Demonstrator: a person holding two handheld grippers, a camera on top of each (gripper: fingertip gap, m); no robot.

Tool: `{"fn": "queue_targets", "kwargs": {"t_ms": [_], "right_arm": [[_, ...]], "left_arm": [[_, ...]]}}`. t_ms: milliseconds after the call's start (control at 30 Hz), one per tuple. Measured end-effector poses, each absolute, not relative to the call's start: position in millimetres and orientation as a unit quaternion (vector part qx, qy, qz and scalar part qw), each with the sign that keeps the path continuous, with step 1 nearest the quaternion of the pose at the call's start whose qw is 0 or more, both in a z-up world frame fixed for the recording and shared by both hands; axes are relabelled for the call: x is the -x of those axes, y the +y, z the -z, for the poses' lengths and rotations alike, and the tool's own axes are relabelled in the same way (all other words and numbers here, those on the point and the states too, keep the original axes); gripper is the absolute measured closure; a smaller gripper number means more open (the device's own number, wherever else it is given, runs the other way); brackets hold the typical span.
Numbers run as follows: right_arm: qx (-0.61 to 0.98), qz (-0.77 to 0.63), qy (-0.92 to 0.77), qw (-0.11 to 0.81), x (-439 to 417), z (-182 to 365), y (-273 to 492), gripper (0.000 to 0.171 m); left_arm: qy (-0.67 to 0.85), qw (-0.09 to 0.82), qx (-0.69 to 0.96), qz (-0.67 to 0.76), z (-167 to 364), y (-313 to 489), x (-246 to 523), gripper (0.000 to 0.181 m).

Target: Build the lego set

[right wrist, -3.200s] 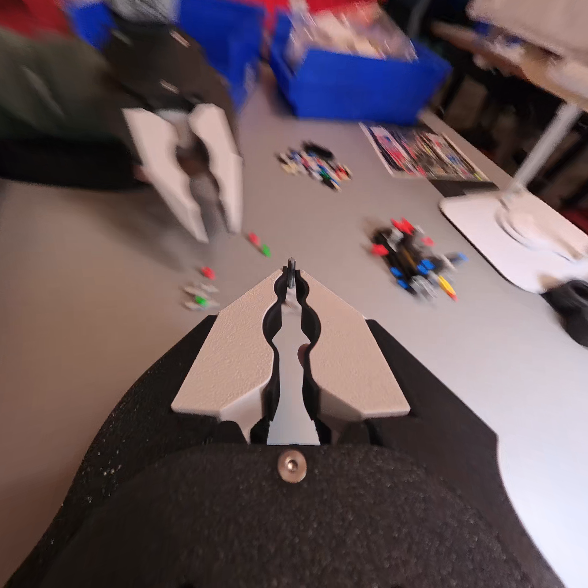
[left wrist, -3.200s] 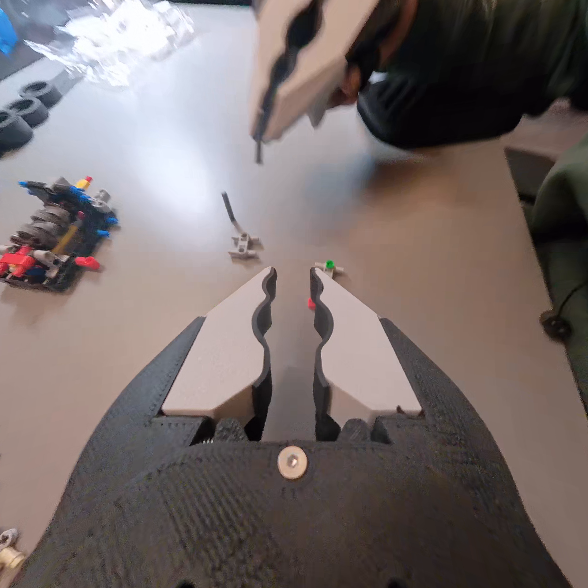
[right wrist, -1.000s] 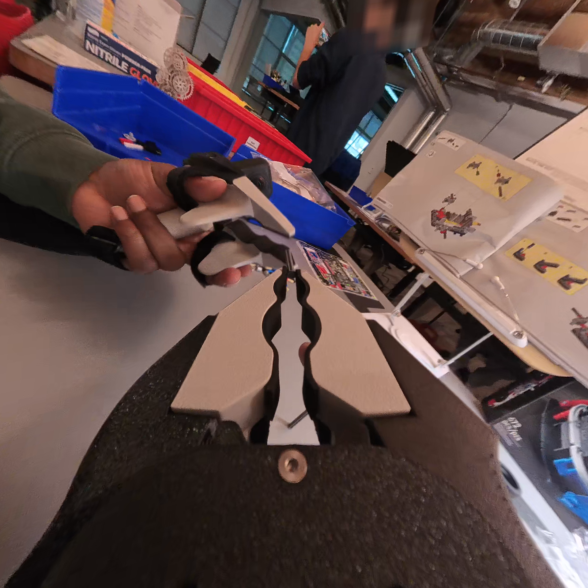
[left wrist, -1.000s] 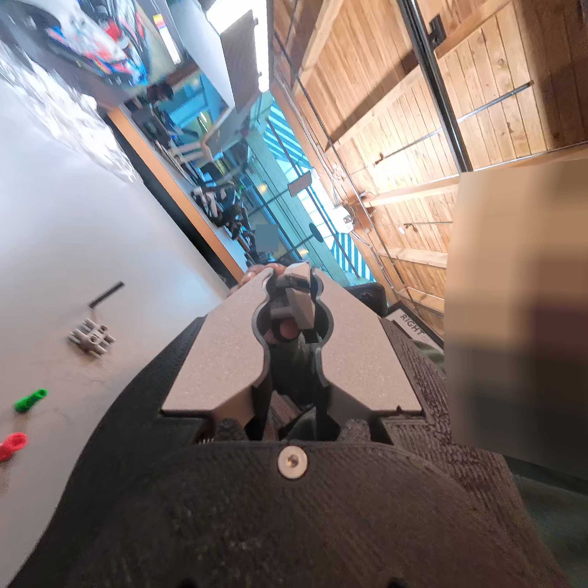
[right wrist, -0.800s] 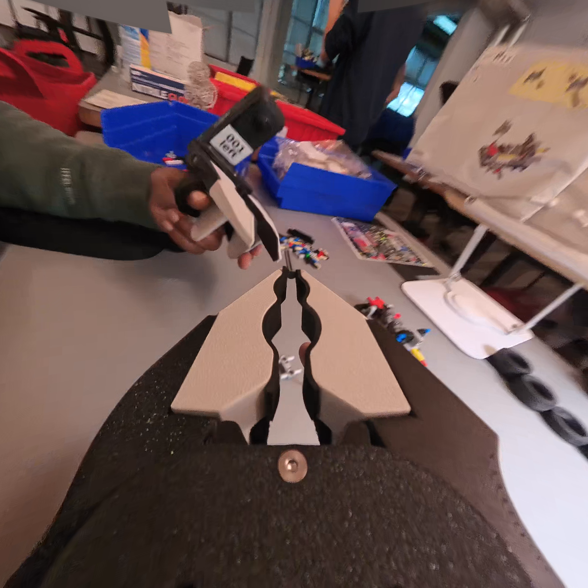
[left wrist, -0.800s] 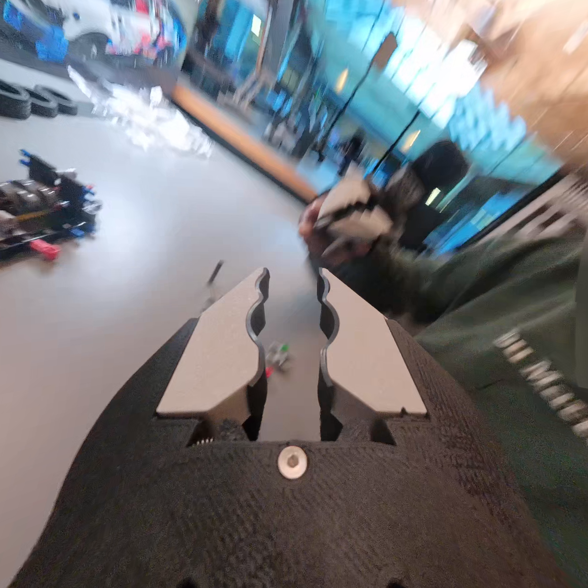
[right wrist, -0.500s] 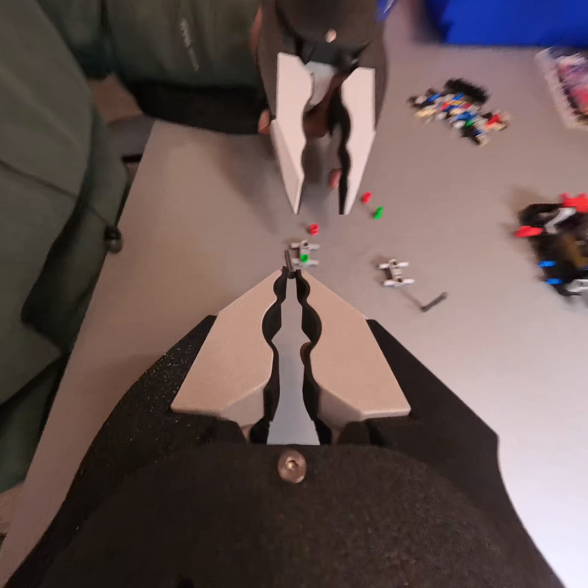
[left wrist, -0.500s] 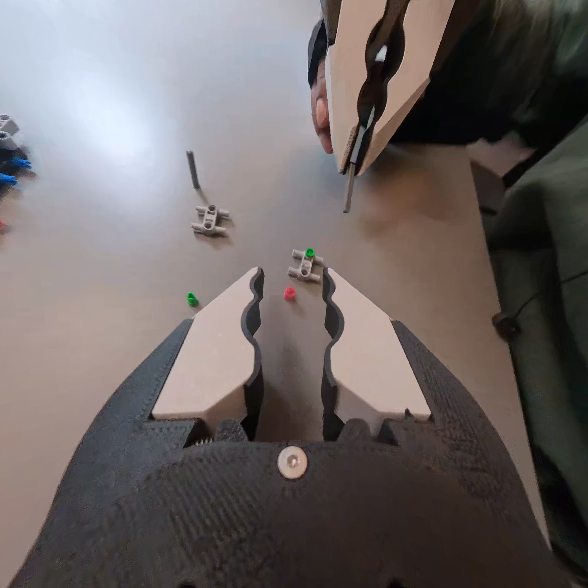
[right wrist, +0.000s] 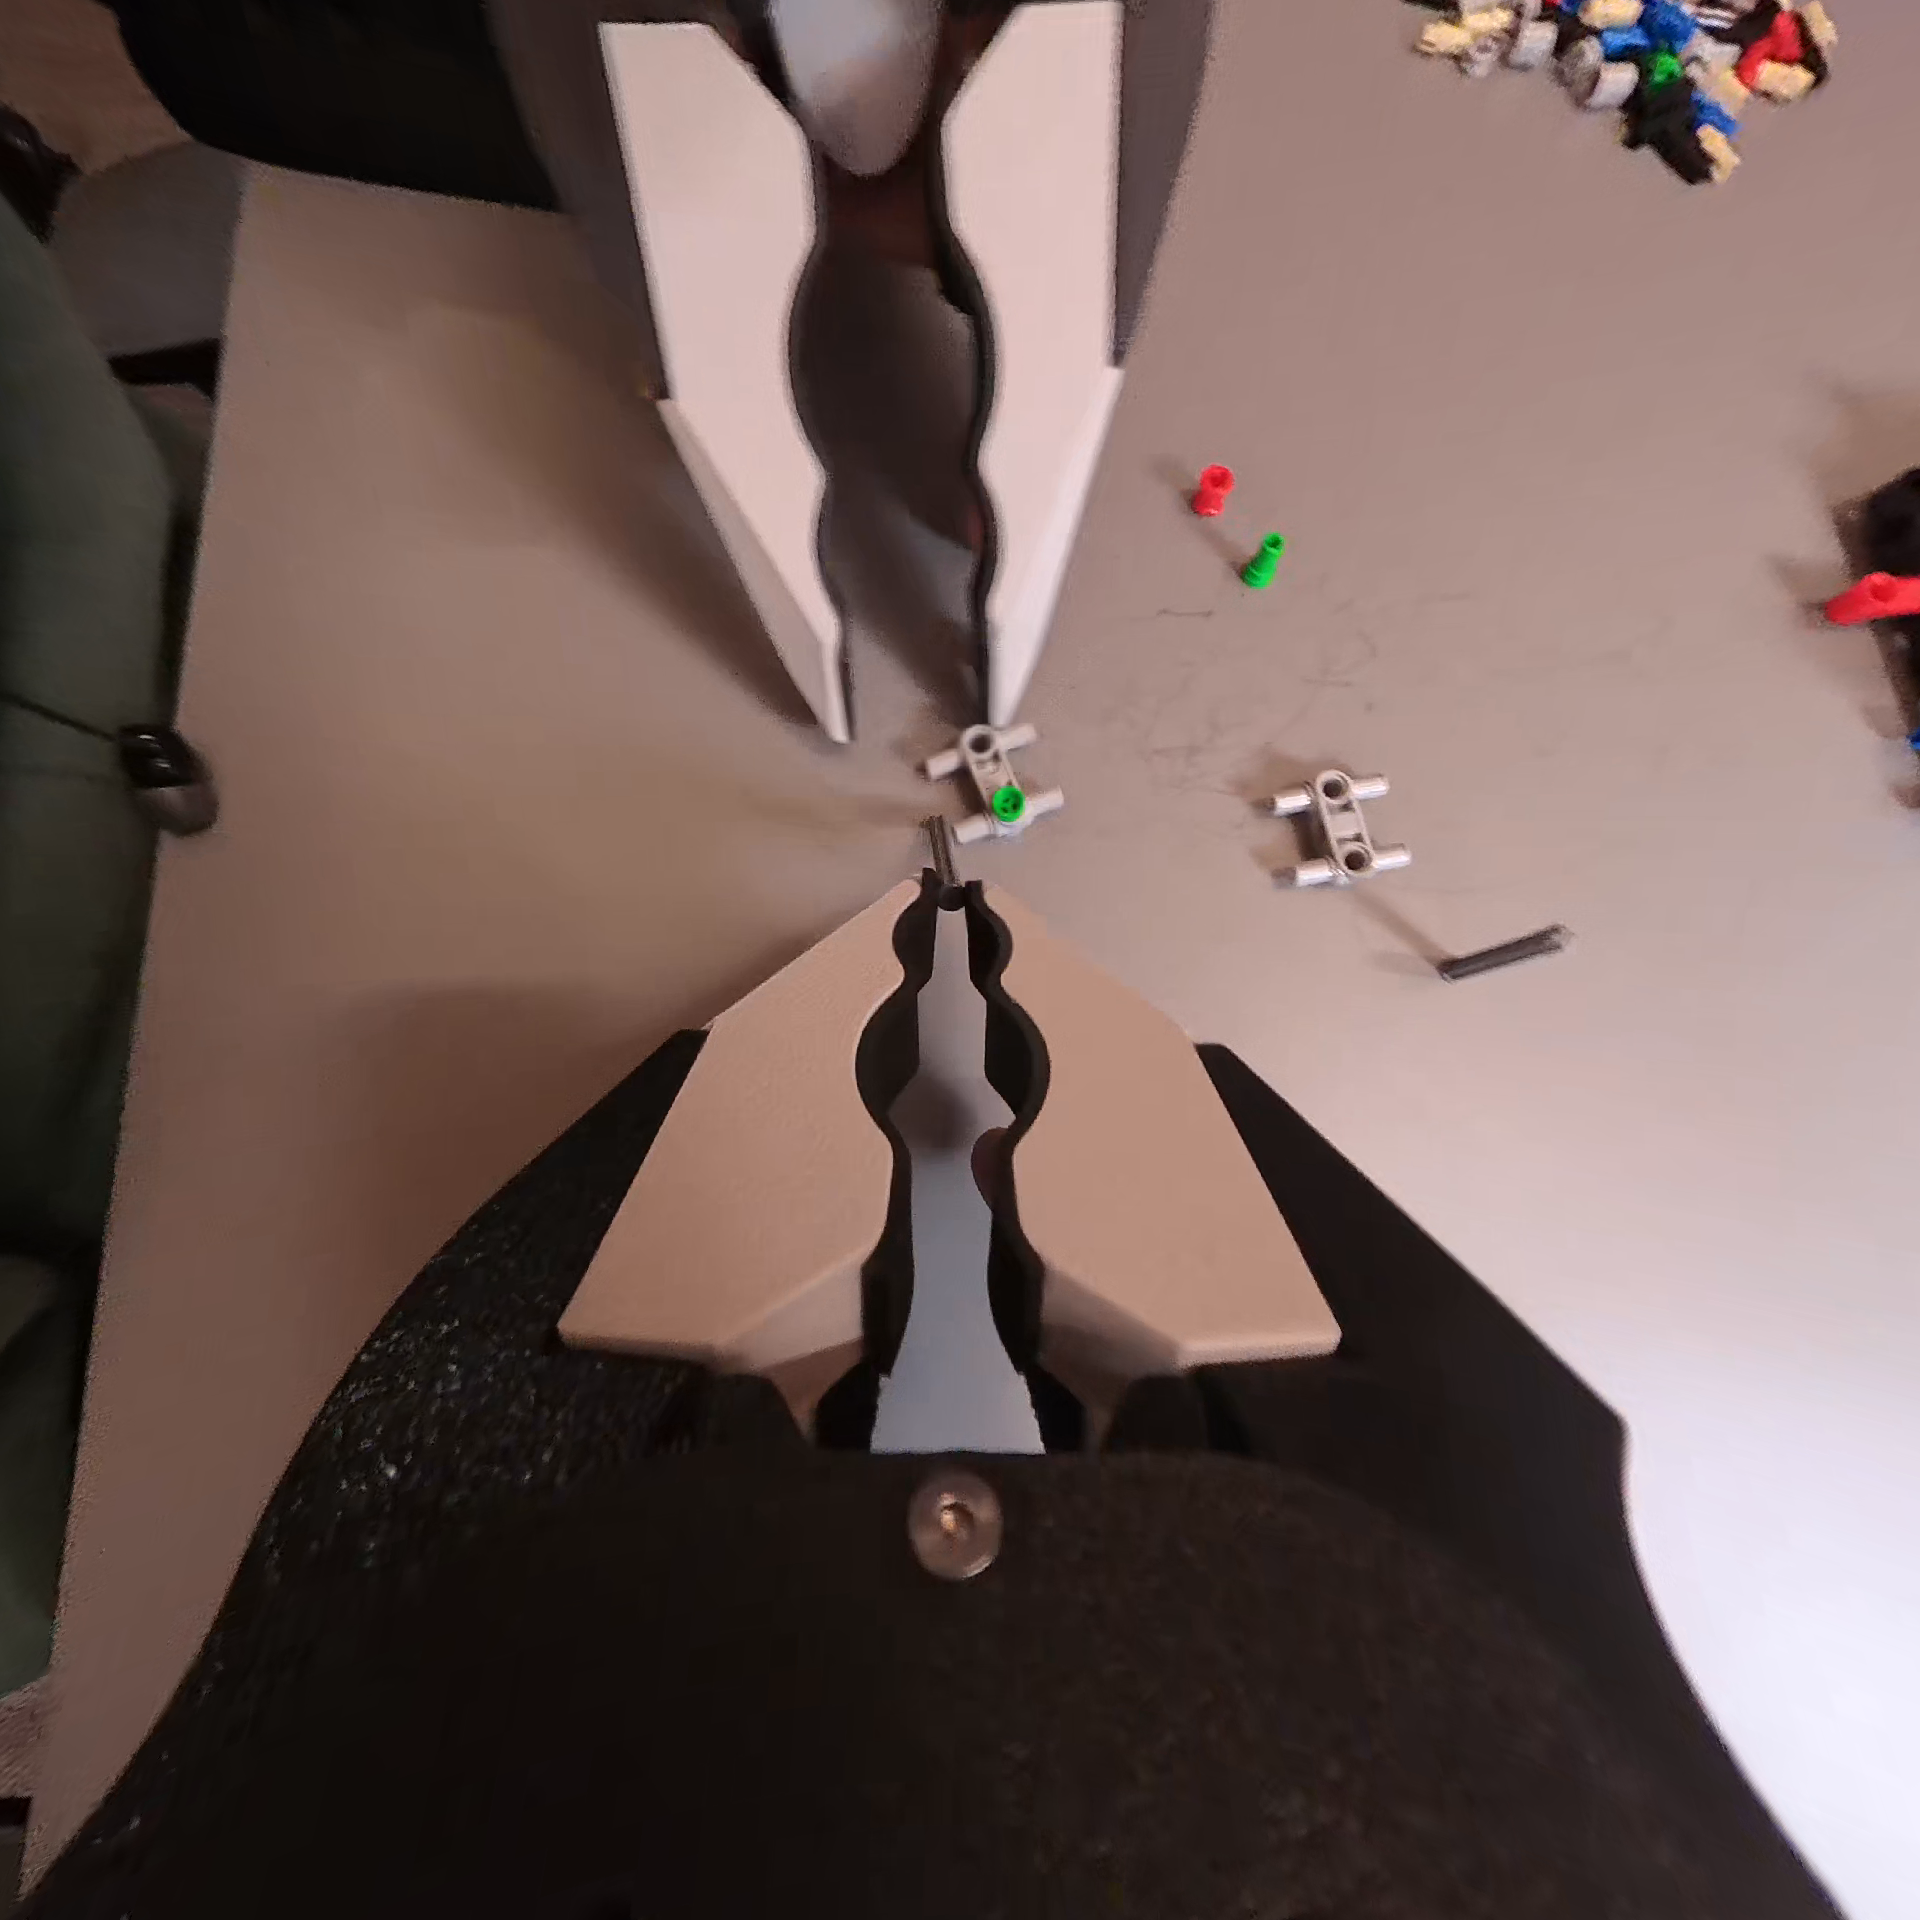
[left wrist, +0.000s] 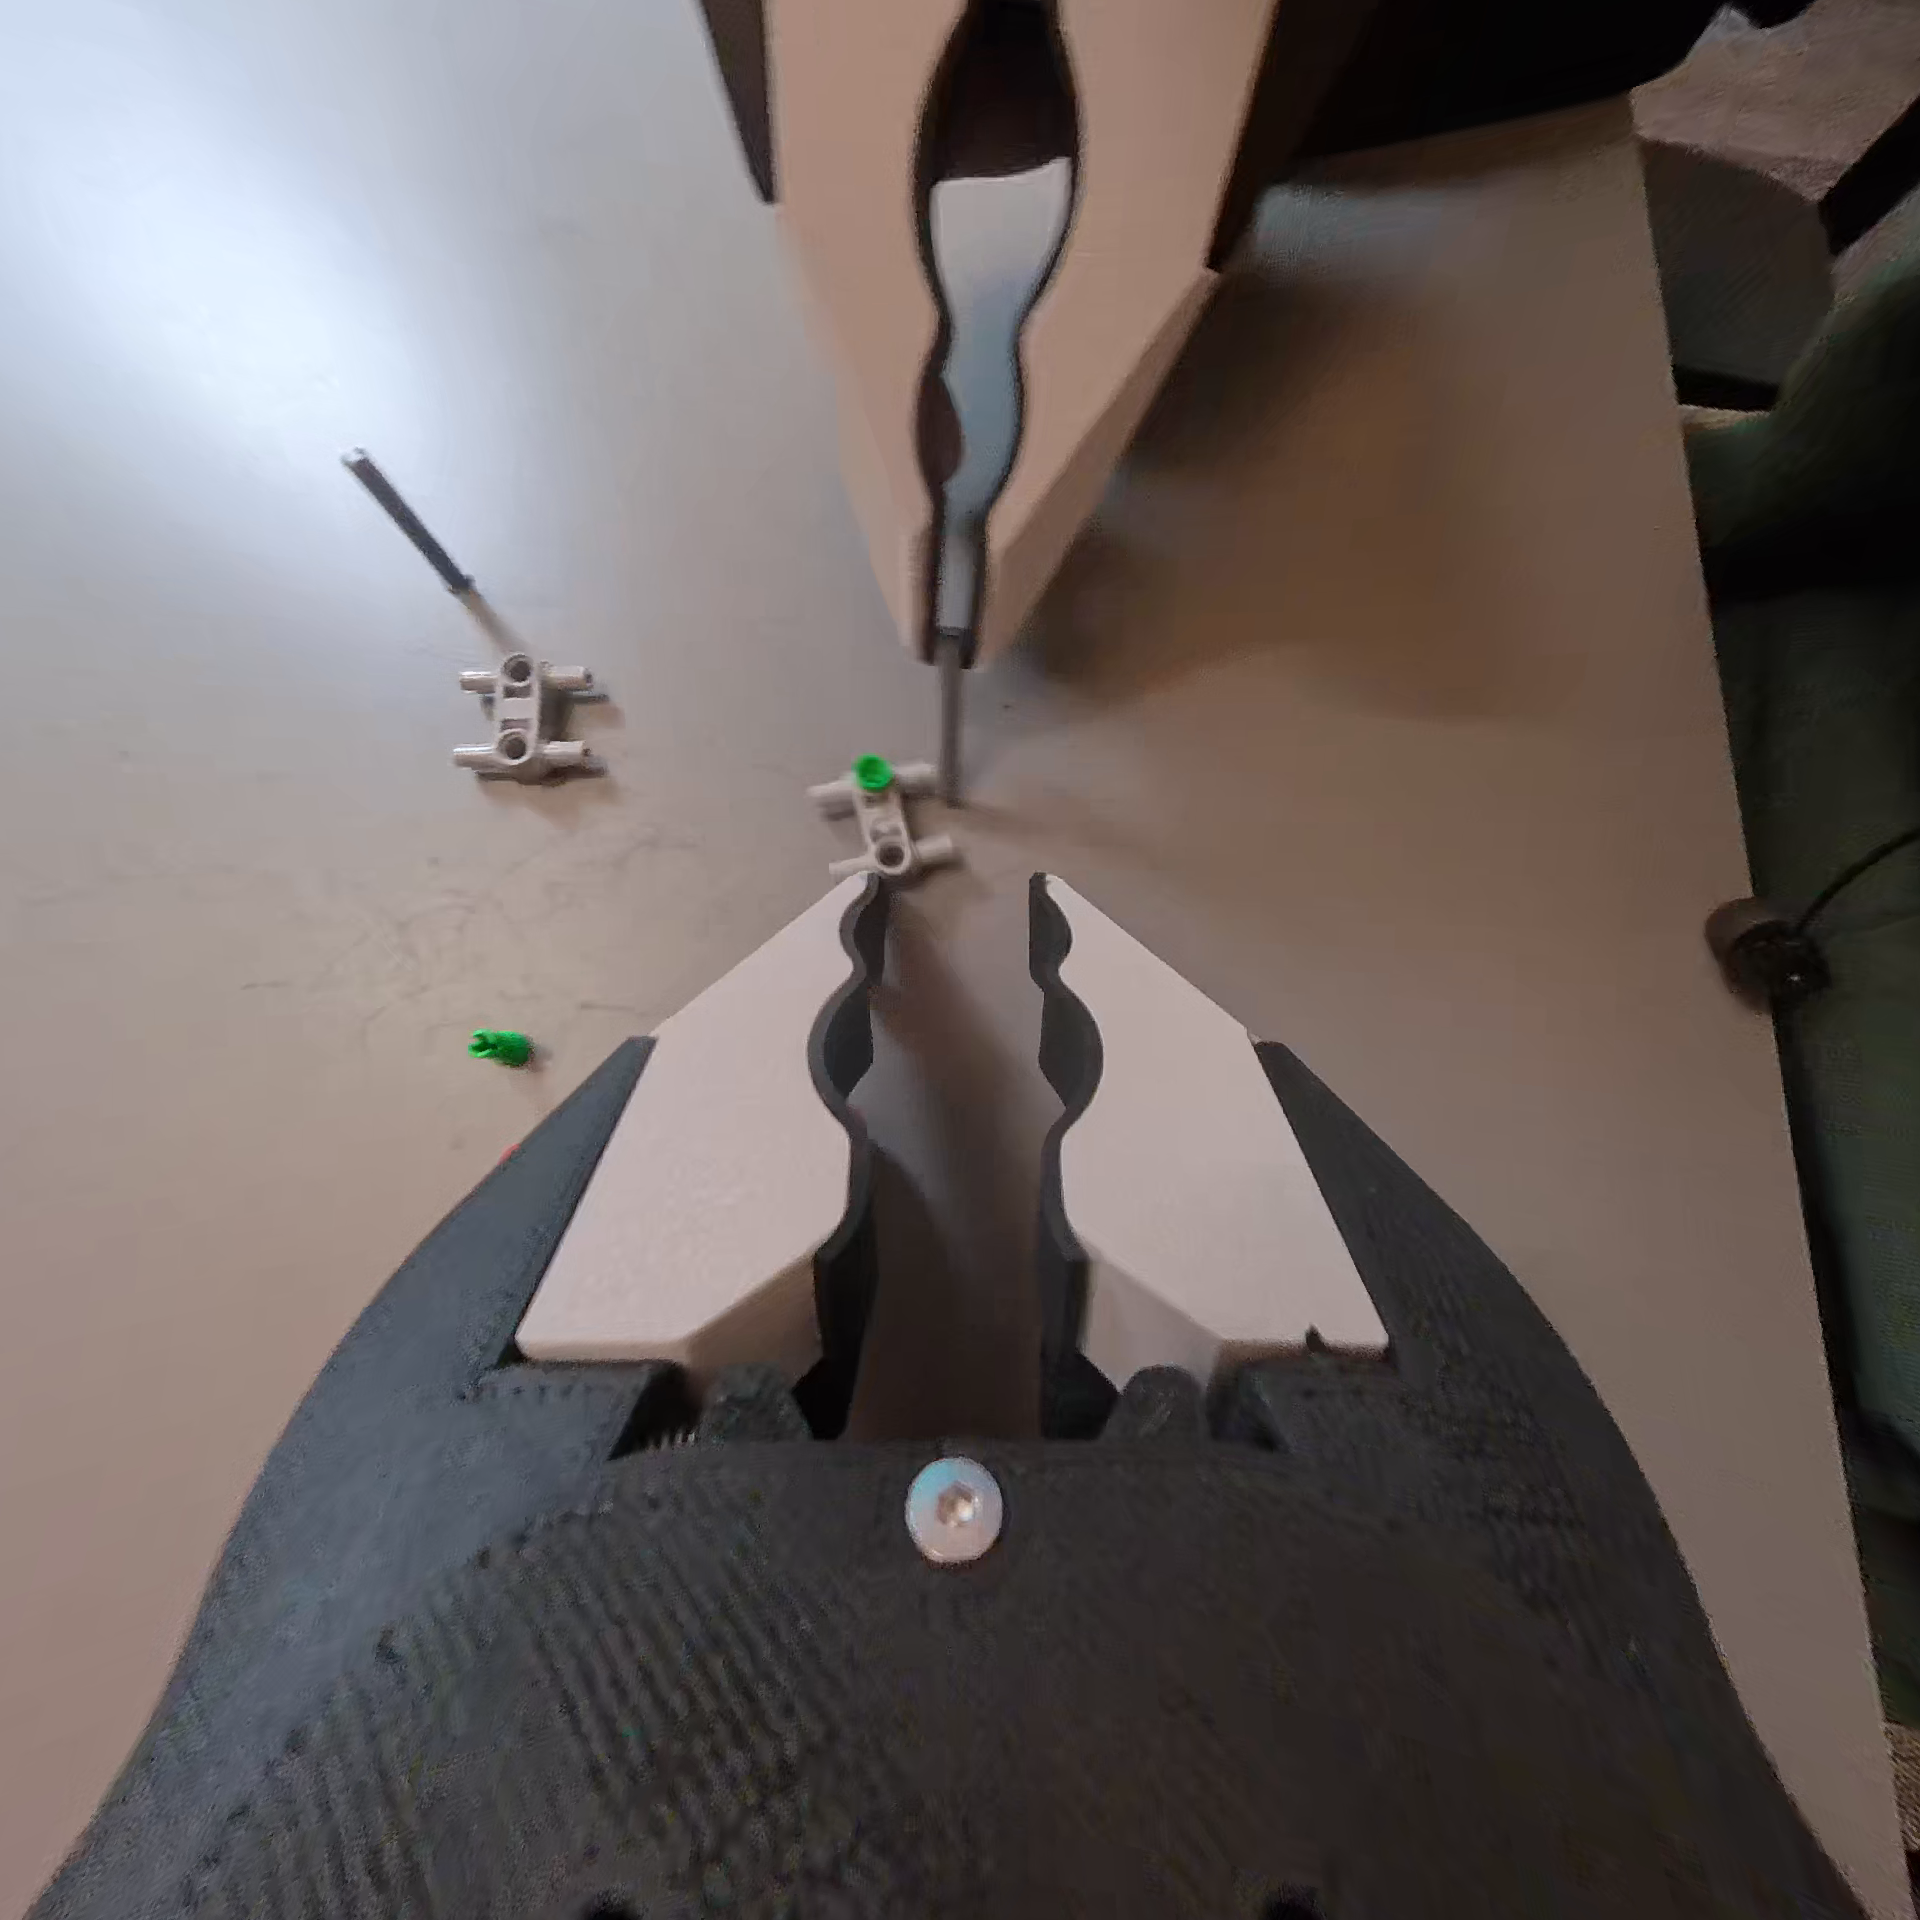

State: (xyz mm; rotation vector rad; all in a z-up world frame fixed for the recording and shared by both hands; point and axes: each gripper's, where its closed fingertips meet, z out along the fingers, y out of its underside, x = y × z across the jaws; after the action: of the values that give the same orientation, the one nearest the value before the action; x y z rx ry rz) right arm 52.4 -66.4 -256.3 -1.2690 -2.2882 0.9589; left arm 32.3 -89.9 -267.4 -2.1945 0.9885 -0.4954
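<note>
The right gripper (right wrist: 943, 891) has its two tan fingers pressed together on a thin dark grey plastic rod (right wrist: 941, 854), and the rod's tip points down at the table, just beside a small light grey plastic connector piece with a green peg stuck in one hole (right wrist: 994, 783). The connector lies flat, a little to the right of the rod in the right wrist view, with its long side running near to far. The left gripper (left wrist: 954, 883) comes from the other side with its fingers apart and nothing between them, and its tips sit just short of the connector's near end, so it is the closer one to grab it. I think it needs to hold the connector steady while the rod goes in. The smooth beige table (right wrist: 1558, 1195) has room around it. Farther off lie a second grey connector (right wrist: 1340, 828), a loose dark rod (right wrist: 1501, 953), a loose green peg (right wrist: 1263, 561), a red peg (right wrist: 1211, 489) and a heap of mixed pieces (right wrist: 1652, 62).
</note>
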Motion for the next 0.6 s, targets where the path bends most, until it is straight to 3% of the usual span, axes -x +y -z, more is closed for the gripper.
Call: {"fn": "queue_targets", "kwargs": {"t_ms": [267,600], "right_arm": [[0.454,-0.338,-0.8,0.2,-52,244,-54,0.169],[0.422,-0.277,-0.845,0.175,-44,248,-64,0.169]], "left_arm": [[0.355,0.369,0.836,0.198,253,-85,-26,0.165],[0.396,0.359,0.834,0.135,271,-79,-36,0.174]]}}
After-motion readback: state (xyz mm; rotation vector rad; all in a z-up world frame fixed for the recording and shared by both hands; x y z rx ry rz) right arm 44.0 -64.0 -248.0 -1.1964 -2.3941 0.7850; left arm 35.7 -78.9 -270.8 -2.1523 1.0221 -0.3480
